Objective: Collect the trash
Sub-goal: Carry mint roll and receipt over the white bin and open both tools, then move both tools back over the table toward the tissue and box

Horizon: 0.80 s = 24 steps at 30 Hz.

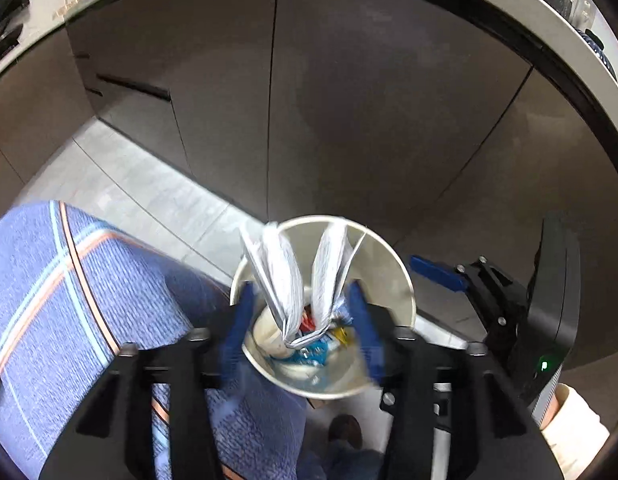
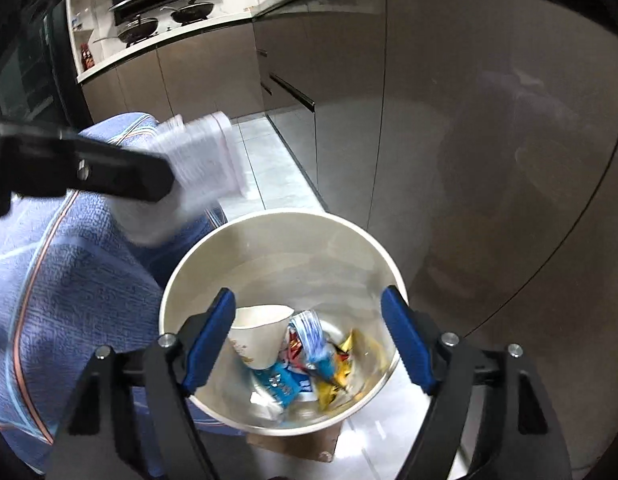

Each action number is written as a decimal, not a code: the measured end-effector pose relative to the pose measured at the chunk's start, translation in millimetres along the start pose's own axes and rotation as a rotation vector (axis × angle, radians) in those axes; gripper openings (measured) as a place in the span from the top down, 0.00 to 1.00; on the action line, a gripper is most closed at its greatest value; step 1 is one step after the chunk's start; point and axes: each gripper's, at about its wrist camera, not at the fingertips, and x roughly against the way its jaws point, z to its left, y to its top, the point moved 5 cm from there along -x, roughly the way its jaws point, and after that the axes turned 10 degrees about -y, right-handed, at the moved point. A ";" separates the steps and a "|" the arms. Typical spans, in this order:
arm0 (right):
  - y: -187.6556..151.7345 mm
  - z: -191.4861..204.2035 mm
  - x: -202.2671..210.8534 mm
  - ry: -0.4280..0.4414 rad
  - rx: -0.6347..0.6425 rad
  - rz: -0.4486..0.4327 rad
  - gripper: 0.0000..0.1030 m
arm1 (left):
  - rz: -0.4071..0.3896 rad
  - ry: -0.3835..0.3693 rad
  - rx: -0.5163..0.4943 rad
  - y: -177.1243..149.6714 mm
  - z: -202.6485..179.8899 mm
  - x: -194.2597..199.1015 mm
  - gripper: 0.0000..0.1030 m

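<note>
At the far left a blue woven cloth (image 2: 49, 300) with orange and pale stripes fills the near-left corner of both views and sits just beside the one round white trash bin (image 2: 283, 236), which stands on the pale tiled floor (image 2: 265, 160) in front of the brown cabinet fronts (image 2: 469, 120). In the left wrist view the left gripper (image 1: 305, 324) hangs over the bin's mouth with its two blue fingers (image 1: 239, 328) spread apart; between them, blurred, is one folded wad of printed white paper (image 1: 287, 276), its two halves fanned upward like a V, and whether the jaws touch it cannot be told. The right wrist view shows the same paper (image 2: 201, 160) as a smeared white shape up and to the left of the bin, beside the black arm of the left gripper. Inside the bin, left to right, lie one white paper cup (image 2: 261, 334) on its side, a few blue and white wrappers (image 2: 305, 344), too jumbled to count exactly, and one crumpled yellow wrapper (image 2: 335, 372). The right gripper (image 2: 309, 340) is poised above the bin's near rim, its two blue fingers (image 2: 407, 344) wide apart and holding nothing. On the far left worktop (image 2: 165, 36) two dark pans (image 2: 165, 18) sit on the stove.
</note>
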 end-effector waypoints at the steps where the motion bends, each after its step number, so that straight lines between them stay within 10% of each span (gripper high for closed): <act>1: -0.6 -0.2 -0.3 -0.006 0.006 -0.003 0.22 | -0.014 0.012 -0.009 1.4 -0.7 2.0 0.38; 8: -7.8 -2.2 0.8 -0.025 0.003 -0.006 0.05 | -0.077 0.054 -0.031 0.0 -2.9 12.1 0.09; 24: 7.8 7.5 26.7 0.000 0.026 -0.014 0.03 | -0.114 0.085 -0.009 3.9 5.0 45.6 0.08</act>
